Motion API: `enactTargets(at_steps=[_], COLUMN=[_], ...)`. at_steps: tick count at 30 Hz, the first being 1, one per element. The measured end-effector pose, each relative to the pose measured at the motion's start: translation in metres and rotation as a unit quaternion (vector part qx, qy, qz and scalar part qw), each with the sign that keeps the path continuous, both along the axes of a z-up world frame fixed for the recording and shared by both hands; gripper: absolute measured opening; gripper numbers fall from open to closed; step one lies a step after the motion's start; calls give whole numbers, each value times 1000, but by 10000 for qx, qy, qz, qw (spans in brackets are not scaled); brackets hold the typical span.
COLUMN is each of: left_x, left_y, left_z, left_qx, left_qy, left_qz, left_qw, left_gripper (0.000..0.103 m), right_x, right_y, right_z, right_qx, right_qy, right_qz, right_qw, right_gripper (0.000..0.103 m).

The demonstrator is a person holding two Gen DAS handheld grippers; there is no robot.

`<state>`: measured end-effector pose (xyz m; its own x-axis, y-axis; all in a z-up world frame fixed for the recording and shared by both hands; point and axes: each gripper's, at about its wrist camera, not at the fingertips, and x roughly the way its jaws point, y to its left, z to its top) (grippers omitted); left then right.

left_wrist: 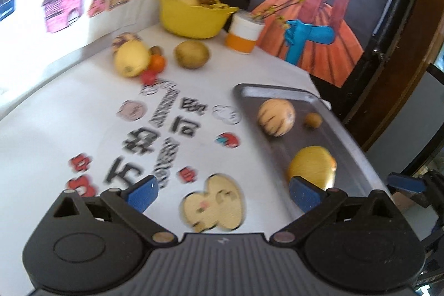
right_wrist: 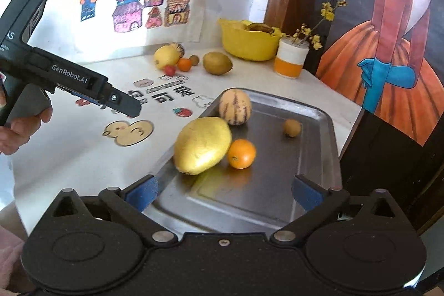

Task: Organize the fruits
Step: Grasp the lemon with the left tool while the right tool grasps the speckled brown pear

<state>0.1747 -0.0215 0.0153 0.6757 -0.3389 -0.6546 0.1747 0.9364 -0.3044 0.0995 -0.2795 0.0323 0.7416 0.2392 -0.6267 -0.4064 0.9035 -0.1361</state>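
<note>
The metal tray (right_wrist: 319, 113) lay on the white table (right_wrist: 83, 157), and everything is placed from it; on the tray sat a large yellow mango (right_wrist: 202, 145) at its near-left edge, an orange (right_wrist: 241, 153) touching the mango, a striped melon (right_wrist: 235, 106) at the far-left corner, and a small brown fruit (right_wrist: 292, 127) apart toward the right; the right gripper (right_wrist: 224, 192) hovered over the tray's near end, jaws spread wide and empty; the left gripper (left_wrist: 222, 192) hung left of the tray above the table, likewise released and empty; beyond the tray's far end waited a lemon (right_wrist: 166, 57), a second orange (right_wrist: 184, 64), a kiwi (right_wrist: 217, 63), and a yellow bowl (right_wrist: 249, 43).
</note>
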Motion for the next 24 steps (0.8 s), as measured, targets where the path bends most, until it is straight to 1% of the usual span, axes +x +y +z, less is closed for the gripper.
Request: enactTargets(at_steps=[3,8,11,13,16,19,22,24], left_x=[-6,-10,-10,-10,-8,-3,7,17], left_y=[17,45,63,75,89,95,97,96], left_z=[-4,-8,-10,-11,-12,-8,-4,-1], left_qx=[-15,86,38,-9,25,198,226,267], left_qy=[14,34,63,52,19,-40,-39,-125], left_qz=[98,310,453,573,697,795,803,802], left_qw=[9999,9995,9989,9983,9976,9966,9965,9963], left_gripper=[102,102,102,102,103,103,103,103], right_x=[-4,-3,1,7,20,38,64,86], right_y=[12,36,50,58,69,78,84,86], right_z=[2,6,5,5,5,12,23,31], right_qx=[-79,-170,-185,-131,-27,102,315,492], right_qy=[72,93,54,108,214,283,382,525], right_qz=[69,224,244,248,282,281,224,147], right_qw=[9999,9996,9995,9995,9994,9992,9985,9973], right_gripper=[102,102,102,102,102,102,102,102])
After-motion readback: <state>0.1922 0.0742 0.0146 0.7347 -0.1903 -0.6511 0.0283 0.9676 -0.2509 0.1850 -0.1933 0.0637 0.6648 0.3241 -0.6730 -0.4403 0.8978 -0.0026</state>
